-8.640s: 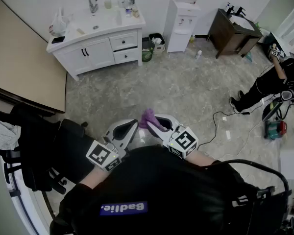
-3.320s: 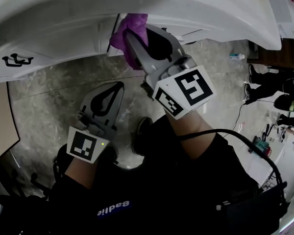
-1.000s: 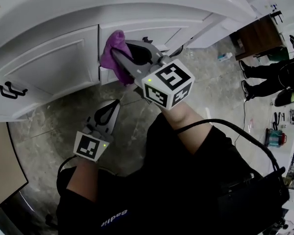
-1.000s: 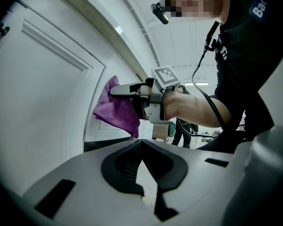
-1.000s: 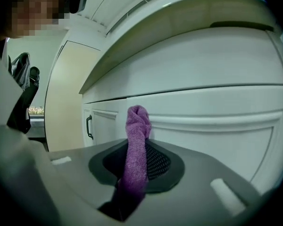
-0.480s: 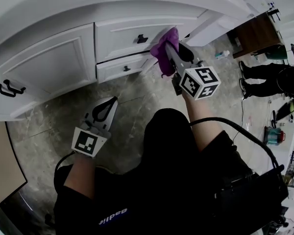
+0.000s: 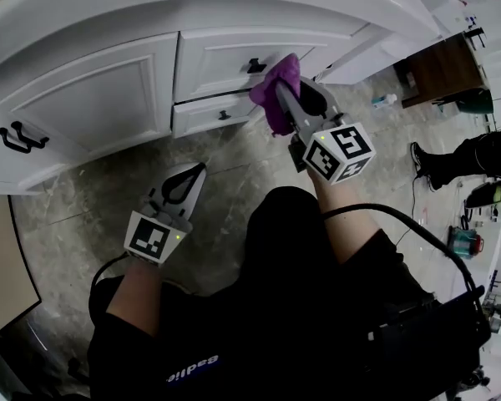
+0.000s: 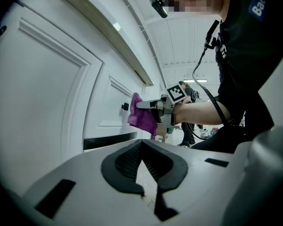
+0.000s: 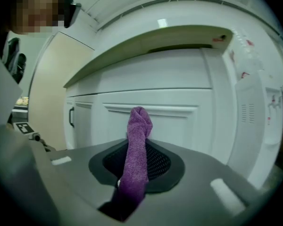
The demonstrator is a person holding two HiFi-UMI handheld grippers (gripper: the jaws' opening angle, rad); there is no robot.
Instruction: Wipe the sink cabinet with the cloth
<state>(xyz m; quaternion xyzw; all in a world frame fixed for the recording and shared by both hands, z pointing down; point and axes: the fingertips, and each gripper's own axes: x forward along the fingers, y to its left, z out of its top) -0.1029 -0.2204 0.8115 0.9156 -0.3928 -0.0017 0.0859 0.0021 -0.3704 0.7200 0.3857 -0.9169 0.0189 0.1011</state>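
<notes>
With right gripper clamped on cloth, press flat against drawer front at upper centre; sweep evenly. Left gripper closed, empty.

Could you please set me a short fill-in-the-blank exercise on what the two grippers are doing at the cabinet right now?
1. The right gripper is shut on a ____ cloth.
2. The cloth is at the front of the white sink cabinet's upper ____, just right of its black knob in the head view.
3. The left gripper is low over the floor, jaws shut, and holds ____.

Missing words: purple; drawer; nothing.
</notes>
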